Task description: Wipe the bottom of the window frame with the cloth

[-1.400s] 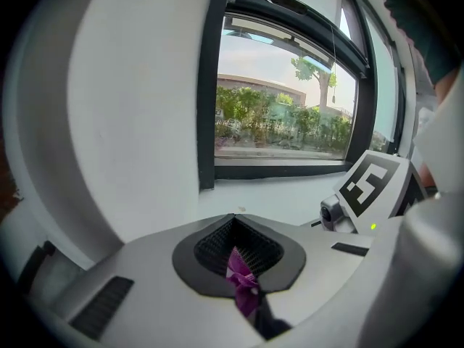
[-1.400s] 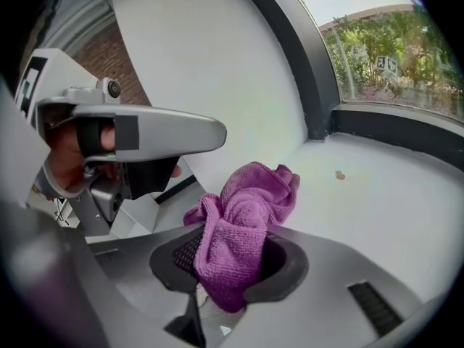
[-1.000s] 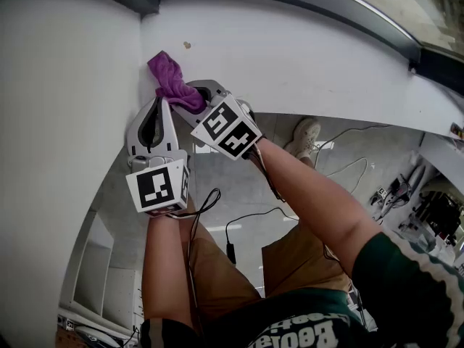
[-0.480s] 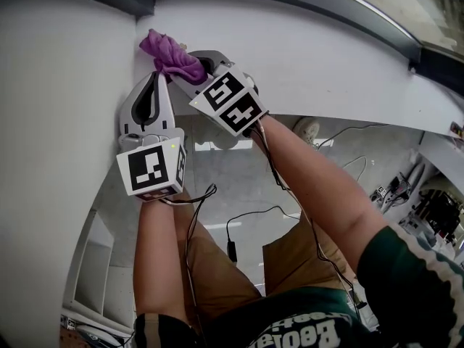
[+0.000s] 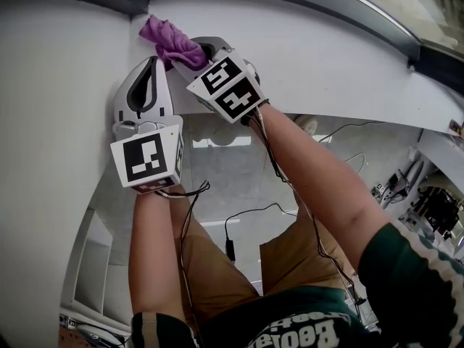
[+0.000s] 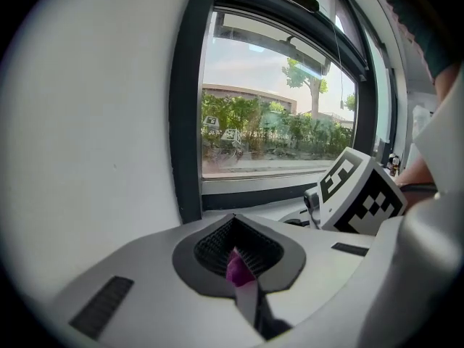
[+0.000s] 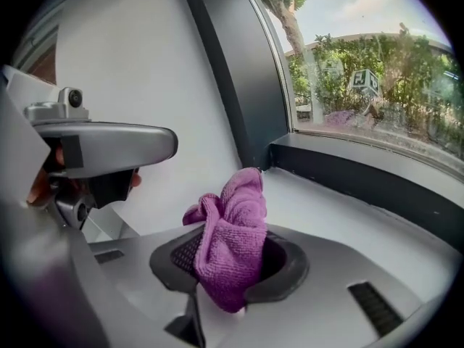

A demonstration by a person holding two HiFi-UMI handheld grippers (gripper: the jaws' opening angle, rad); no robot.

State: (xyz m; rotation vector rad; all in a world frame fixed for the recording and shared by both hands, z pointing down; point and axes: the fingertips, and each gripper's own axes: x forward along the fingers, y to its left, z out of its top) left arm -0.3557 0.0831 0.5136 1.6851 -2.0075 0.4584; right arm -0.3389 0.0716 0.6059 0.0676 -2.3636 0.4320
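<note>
Window: glass [image 6: 275, 122] fills the far side and looks out on trees and a low building.
Left wall: a white wall [image 5: 58, 85] closes the scene on the left and meets the sill in a corner.
Sill: a white ledge [image 5: 326, 56] runs from that corner away to the right, just near of the frame.
Bottom frame rail: the dark bottom rail [image 7: 362, 187] lies along the far edge of the sill and joins the dark upright at the far left corner.
Forearms: both of the person's forearms [image 5: 312, 187] reach up toward the left corner, with the floor and loose cables below them.
Left gripper: the left gripper [image 5: 151, 62] is by the left wall, just left of the cloth, with its jaws drawn together. A purple sliver shows at their seam, and I cannot tell whether it is pinched there or only seen past them.
Right gripper: the right gripper [image 5: 190, 55] is just right of the left one, and its jaws are clamped on the lower part of the cloth.
Cloth: the purple microfibre cloth [image 7: 232, 245] bunches out beyond the right gripper's jaws at the left end of the sill, near the frame corner. Contact with sill or rail cannot be told.
Done: the cloth is gripped and placed at the left end, a likely starting point.
Left: no picture shows the cloth on the dark rail, and no wiped streak shows, so the rail's whole run to the right probably remains.
</note>
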